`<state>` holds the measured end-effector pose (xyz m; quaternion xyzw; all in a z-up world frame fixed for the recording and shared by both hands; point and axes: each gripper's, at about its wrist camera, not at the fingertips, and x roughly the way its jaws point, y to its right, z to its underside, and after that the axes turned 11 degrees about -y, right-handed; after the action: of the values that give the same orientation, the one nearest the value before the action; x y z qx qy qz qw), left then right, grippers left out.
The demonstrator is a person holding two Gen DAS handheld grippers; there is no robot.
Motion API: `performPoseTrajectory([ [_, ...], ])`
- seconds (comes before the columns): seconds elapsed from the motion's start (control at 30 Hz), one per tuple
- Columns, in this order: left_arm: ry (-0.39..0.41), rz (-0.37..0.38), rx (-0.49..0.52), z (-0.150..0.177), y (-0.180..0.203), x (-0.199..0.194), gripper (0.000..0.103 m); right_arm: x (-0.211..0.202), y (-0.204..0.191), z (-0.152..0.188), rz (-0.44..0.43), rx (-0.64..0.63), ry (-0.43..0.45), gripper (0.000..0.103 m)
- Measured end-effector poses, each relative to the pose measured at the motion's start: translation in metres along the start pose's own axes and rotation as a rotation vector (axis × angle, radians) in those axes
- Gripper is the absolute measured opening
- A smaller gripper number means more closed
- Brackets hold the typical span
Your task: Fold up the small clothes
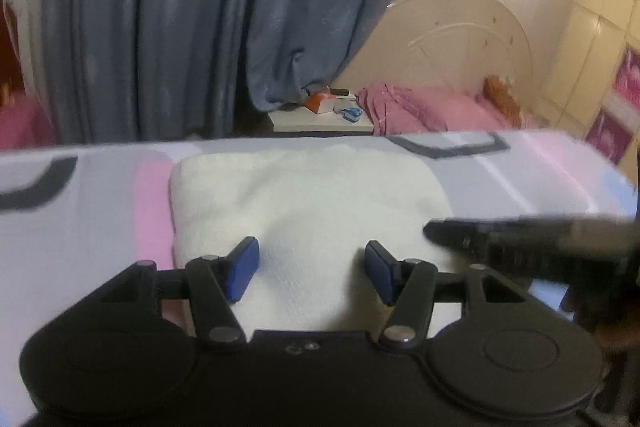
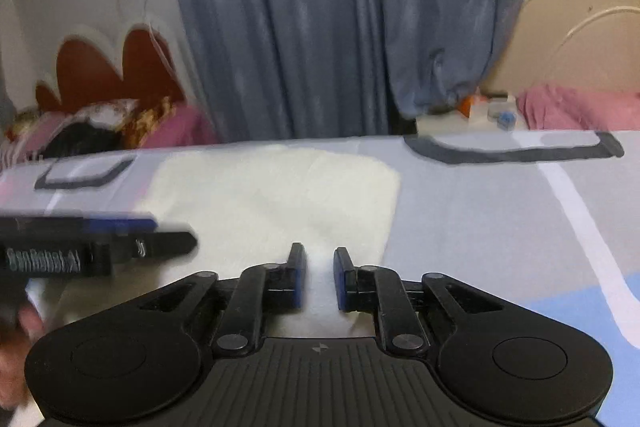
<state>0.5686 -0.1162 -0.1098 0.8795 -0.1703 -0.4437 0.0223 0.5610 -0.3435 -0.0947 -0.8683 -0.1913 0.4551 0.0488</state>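
A folded white cloth [image 1: 304, 203] lies flat on the patterned sheet; it also shows in the right wrist view [image 2: 276, 195]. My left gripper [image 1: 310, 269] is open, its blue pads wide apart just above the cloth's near edge, holding nothing. My right gripper [image 2: 320, 277] is open with a narrower gap over the cloth's near right corner, holding nothing. The right gripper shows blurred at the right of the left wrist view [image 1: 520, 239]. The left gripper shows blurred at the left of the right wrist view [image 2: 100, 247].
The work surface is a grey, pink and blue patterned sheet [image 1: 80, 227] with a far edge. Behind it hang blue curtains [image 1: 180, 27]. A small white bedside table [image 1: 320, 119] with small items and a bed with pink bedding [image 1: 432, 107] stand beyond.
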Motion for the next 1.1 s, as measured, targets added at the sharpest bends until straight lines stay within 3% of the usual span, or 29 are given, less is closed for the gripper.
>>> performPoseTrajectory([
  [0.13,0.059,-0.014,0.048,0.022,0.010,-0.032,0.057,-0.018,-0.004,0.005,0.013,-0.034,0.036,0.014],
  [0.27,0.073,-0.017,0.078,0.061,0.022,-0.053,0.057,-0.057,-0.020,0.037,-0.038,-0.126,0.112,0.014],
  [0.37,0.025,-0.008,0.084,0.095,0.033,-0.062,0.058,-0.072,-0.029,0.080,-0.093,-0.189,0.076,0.014],
  [0.43,0.028,0.002,0.061,0.121,0.035,-0.073,0.058,-0.069,-0.034,0.112,-0.046,-0.245,-0.011,0.014],
  [0.57,0.037,-0.039,0.096,0.143,0.044,-0.093,0.058,-0.088,-0.031,0.150,-0.002,-0.229,0.010,0.014],
  [0.67,0.054,-0.039,0.051,0.136,0.037,-0.105,0.067,-0.096,-0.027,0.146,-0.017,-0.161,0.009,0.015],
  [0.7,0.077,-0.049,0.032,0.133,0.032,-0.111,0.083,-0.101,-0.024,0.138,-0.014,-0.133,0.035,0.018],
  [0.73,0.111,-0.061,0.010,0.127,0.026,-0.116,0.091,-0.111,-0.022,0.136,-0.005,-0.106,0.079,0.031],
  [0.77,0.128,-0.063,-0.005,0.124,0.020,-0.121,0.090,-0.121,-0.022,0.132,-0.004,-0.088,0.119,0.050],
  [0.8,0.132,-0.065,-0.029,0.117,0.014,-0.120,0.087,-0.125,-0.021,0.126,-0.012,-0.073,0.148,0.052],
  [0.9,0.133,-0.064,-0.099,0.089,-0.004,-0.108,0.081,-0.121,-0.027,0.105,-0.036,-0.068,0.197,0.052],
  [0.97,0.097,-0.041,-0.159,0.071,-0.016,-0.088,0.081,-0.108,-0.035,0.087,-0.008,-0.076,0.218,0.041],
  [1.07,-0.074,-0.053,-0.180,0.062,-0.026,-0.051,0.081,-0.074,-0.026,0.069,0.005,0.001,0.139,0.040],
  [1.1,-0.070,-0.065,-0.154,0.064,-0.025,-0.048,0.083,-0.051,-0.022,0.064,0.066,0.011,0.038,0.040],
])
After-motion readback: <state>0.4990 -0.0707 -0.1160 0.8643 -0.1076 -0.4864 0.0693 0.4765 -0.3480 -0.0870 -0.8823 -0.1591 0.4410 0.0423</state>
